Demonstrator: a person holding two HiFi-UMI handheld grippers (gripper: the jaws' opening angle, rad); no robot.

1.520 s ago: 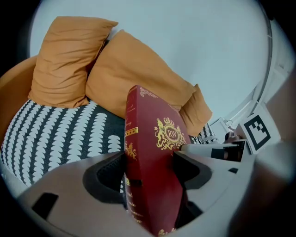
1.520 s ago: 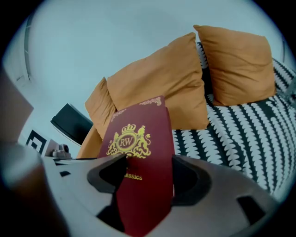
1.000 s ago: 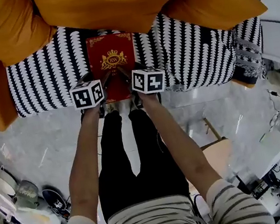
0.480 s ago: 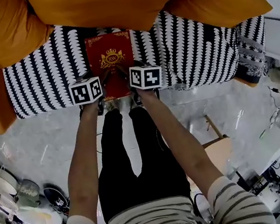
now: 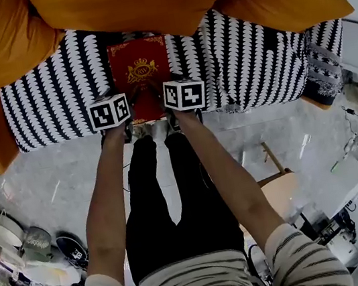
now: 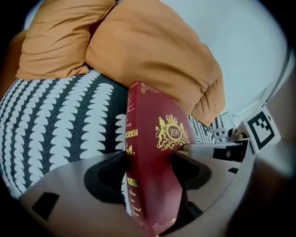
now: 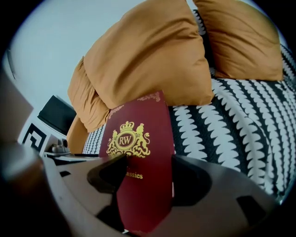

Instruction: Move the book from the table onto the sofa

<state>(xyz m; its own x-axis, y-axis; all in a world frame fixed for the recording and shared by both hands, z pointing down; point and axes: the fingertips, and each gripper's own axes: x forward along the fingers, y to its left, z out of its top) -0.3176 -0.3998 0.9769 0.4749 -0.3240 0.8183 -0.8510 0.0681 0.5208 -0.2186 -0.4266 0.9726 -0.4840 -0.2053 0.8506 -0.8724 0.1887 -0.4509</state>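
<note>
While I hold it with both grippers, the book (image 5: pixel 141 77) sits over the middle of the sofa (image 5: pixel 48 93) seat, near its front edge; I can't tell whether it touches the fabric. It is a dark red hardcover with a gold crest of a crown, two lions and the letters RW, gold corner ornaments and gold bands on the spine. The left gripper (image 5: pixel 132 100) has its jaws clamped on the spine side, and the right gripper (image 5: pixel 157 93) has its jaws closed on the opposite edge, set fairly wide across the cover. The seat is black with rows of white leaf shapes. Big orange cushions (image 5: pixel 142 2) crowd the back, and the middle one lies just beyond the book's far edge. Below me are my black trousers (image 5: pixel 167 195) and a grey marbled floor (image 5: pixel 50 187).
</note>
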